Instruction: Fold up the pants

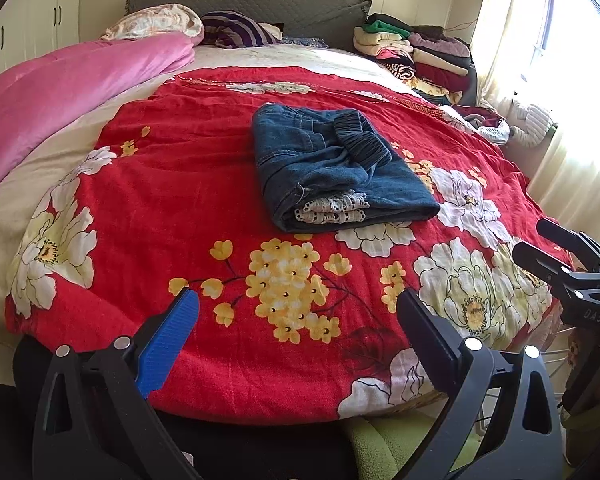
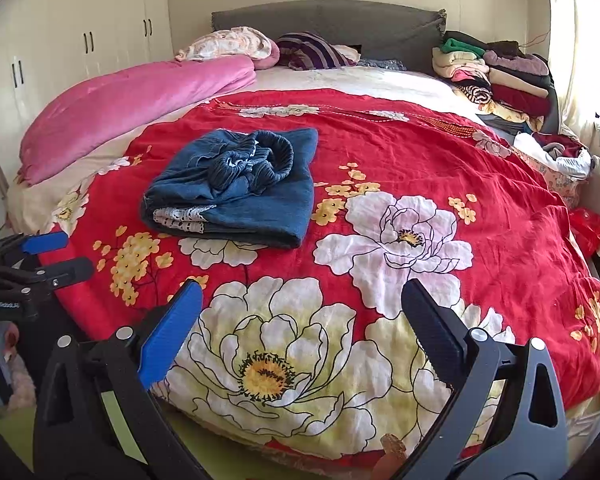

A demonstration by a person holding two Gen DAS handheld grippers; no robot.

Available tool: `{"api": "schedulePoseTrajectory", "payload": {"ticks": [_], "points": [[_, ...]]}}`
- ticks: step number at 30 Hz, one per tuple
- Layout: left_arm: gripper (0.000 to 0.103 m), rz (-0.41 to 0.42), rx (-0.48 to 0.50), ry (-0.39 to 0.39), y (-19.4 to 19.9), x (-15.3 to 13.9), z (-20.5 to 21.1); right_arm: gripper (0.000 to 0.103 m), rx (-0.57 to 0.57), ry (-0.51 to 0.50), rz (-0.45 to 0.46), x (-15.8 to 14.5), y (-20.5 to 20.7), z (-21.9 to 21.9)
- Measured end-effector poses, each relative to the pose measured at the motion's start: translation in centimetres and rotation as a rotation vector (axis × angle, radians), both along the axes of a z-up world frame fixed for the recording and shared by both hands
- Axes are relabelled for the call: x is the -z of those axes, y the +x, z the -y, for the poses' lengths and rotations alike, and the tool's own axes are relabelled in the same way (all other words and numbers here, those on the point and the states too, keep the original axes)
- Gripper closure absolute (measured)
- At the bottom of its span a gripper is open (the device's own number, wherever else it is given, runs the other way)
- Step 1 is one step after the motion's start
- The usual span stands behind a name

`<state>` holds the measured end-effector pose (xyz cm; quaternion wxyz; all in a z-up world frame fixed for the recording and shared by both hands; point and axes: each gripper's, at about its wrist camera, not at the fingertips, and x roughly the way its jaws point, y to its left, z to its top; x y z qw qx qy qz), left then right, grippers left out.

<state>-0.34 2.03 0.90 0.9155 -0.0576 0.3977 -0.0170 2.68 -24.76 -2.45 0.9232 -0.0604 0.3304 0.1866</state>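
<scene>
The letters "DAS" stand in pale print on the black body of the right claw [image 1: 540, 240], seen at the edge of the left wrist view. On the left claw [image 2: 58, 254], in the right wrist view, a small white label begins "Gen" or "Get"; the rest is too blurred to read.

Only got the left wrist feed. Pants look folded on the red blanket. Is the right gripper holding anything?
Observer: No. The right gripper is open, its fingers wide apart over the floral blanket, with nothing between them.
Operator: Fold tidy from that side?
Observer: Not quite. On the pants, the waistband is bunched on top with white lining showing.
Operator: Left gripper touching the pants?
Observer: No. Seen from the side, the left gripper is open at the bed's near-left edge, apart from the pants.
</scene>
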Motion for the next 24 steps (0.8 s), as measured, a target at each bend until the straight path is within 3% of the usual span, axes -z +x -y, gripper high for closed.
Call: {"api": "schedulePoseTrajectory", "payload": {"ticks": [24], "points": [[0.004,0.002,0.003,0.003,-0.02,-0.04,0.07,0.009,0.008,-0.001,-0.002,0.16,0.05,0.08]]}}
